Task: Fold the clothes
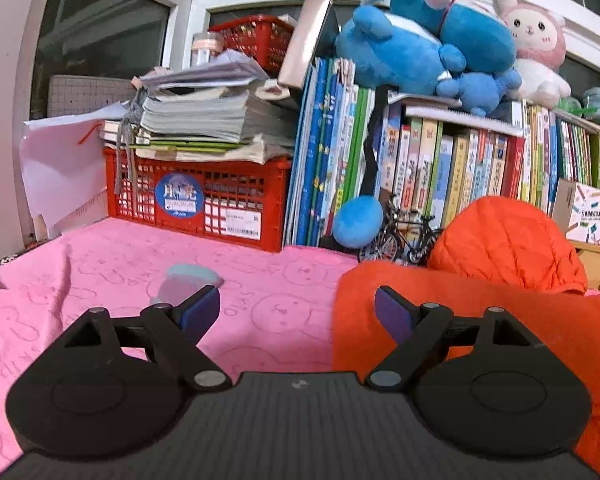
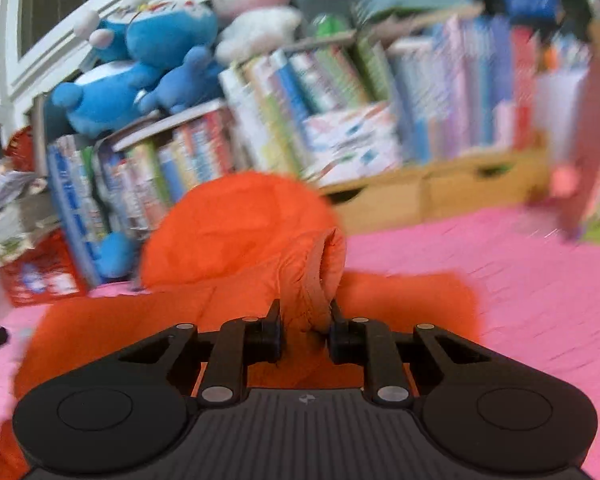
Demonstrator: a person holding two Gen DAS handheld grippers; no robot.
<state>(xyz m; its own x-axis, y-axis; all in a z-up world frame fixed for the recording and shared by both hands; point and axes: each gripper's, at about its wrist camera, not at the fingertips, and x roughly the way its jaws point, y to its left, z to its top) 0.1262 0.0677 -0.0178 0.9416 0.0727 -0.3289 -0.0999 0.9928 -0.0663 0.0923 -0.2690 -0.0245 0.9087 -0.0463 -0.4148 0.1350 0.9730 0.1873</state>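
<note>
The right gripper [image 2: 303, 322] is clamped on a bunched fold of the orange quilted jacket [image 2: 236, 240], the fabric pinched between its black fingers and rising from them as a ridge toward the puffed hood. The left gripper [image 1: 298, 306] has its jaws wide apart with nothing between them, hovering over the pink towel [image 1: 100, 280] just beside the jacket's left edge; its right finger stands in front of the orange fabric. The jacket lies spread on the towel, its long axis running from the grippers toward the back, hood end pointing at the bookshelf [image 1: 460, 160]. The towel, printed with faint rabbit outlines, covers the whole surface. Behind it stand a red crate [image 1: 204, 200] stacked with papers, a small model bicycle [image 1: 396, 236], rows of upright books, and blue plush toys [image 1: 420, 40] beside a pink-and-white rabbit plush [image 1: 536, 40] under white window frames.
</note>
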